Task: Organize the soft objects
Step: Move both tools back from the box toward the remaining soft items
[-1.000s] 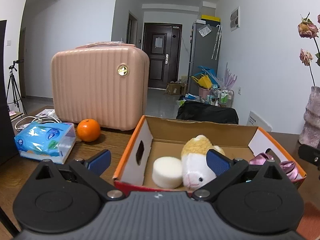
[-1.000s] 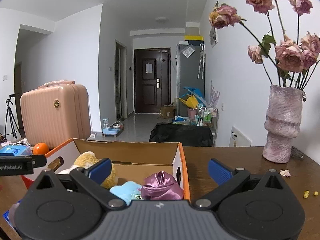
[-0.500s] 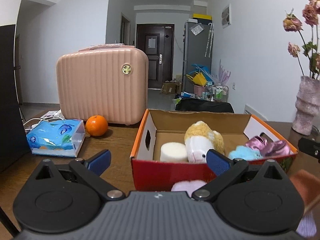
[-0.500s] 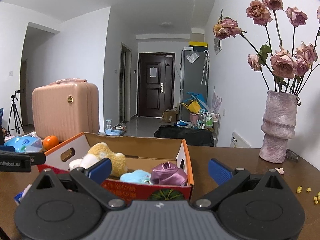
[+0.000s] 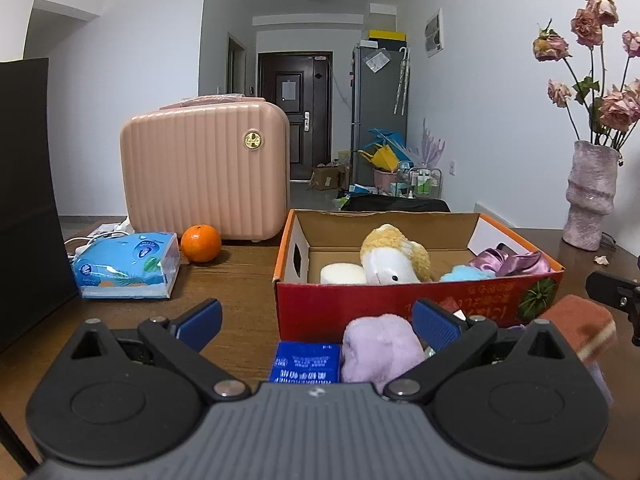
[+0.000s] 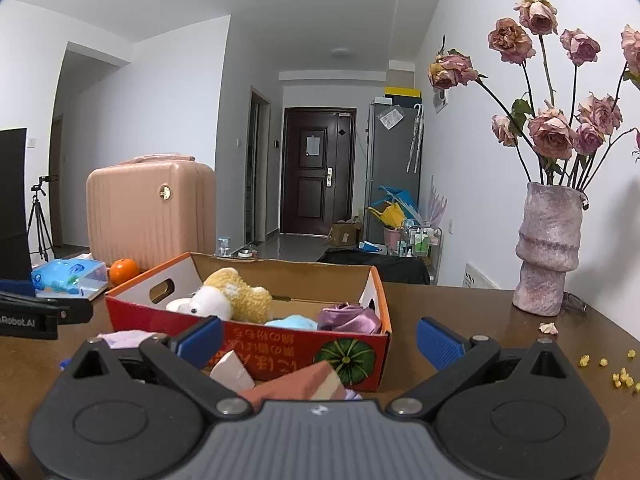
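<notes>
A red cardboard box (image 5: 416, 300) (image 6: 280, 344) sits on the wooden table and holds a yellow-and-white plush toy (image 5: 394, 256) (image 6: 228, 298), a white round sponge (image 5: 342, 274), a light blue soft item (image 5: 466, 273) (image 6: 292, 322) and purple shiny cloth (image 5: 508, 261) (image 6: 348, 318). In front of the box lie a lilac plush (image 5: 380, 346), a blue packet (image 5: 306, 362) and a rust-red cloth (image 5: 580, 326) (image 6: 300, 380). My left gripper (image 5: 316, 320) is open just before the box, the lilac plush between its fingers. My right gripper (image 6: 320, 336) is open above the rust-red cloth.
A pink suitcase (image 5: 204, 168), an orange (image 5: 201, 243) and a blue tissue pack (image 5: 128, 264) stand at the back left. A mauve vase of dried roses (image 6: 548, 248) stands at the right, with yellow crumbs (image 6: 616, 376) near it. A dark panel (image 5: 28, 200) rises at far left.
Both grippers have pulled back from over the box toward the near side of the table. The box's red front and the items lying before it have come into view.
</notes>
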### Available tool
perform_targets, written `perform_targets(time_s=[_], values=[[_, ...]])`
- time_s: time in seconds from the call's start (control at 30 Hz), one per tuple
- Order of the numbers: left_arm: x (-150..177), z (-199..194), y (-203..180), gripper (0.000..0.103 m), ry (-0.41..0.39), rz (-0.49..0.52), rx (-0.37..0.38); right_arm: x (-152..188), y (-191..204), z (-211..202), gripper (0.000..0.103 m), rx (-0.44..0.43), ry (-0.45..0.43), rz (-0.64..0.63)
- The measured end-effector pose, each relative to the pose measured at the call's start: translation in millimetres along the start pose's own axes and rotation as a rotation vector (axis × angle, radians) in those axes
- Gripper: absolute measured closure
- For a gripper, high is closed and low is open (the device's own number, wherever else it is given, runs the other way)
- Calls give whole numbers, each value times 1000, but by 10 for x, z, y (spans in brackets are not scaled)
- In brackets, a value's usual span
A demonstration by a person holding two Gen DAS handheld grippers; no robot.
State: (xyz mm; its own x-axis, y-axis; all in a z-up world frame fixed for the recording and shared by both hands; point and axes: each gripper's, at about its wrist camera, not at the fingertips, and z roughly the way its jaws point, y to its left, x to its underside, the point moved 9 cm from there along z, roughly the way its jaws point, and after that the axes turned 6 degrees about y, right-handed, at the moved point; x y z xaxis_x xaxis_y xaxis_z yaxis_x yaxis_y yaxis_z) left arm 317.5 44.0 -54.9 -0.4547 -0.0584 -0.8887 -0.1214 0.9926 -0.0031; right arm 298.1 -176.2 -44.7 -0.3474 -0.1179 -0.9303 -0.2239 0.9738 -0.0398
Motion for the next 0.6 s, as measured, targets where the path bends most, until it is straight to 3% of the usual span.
perform_targets(time_s=[0.6], values=[[276, -349, 88, 0, 26, 18, 28, 227, 86, -293, 0, -11, 38, 28]])
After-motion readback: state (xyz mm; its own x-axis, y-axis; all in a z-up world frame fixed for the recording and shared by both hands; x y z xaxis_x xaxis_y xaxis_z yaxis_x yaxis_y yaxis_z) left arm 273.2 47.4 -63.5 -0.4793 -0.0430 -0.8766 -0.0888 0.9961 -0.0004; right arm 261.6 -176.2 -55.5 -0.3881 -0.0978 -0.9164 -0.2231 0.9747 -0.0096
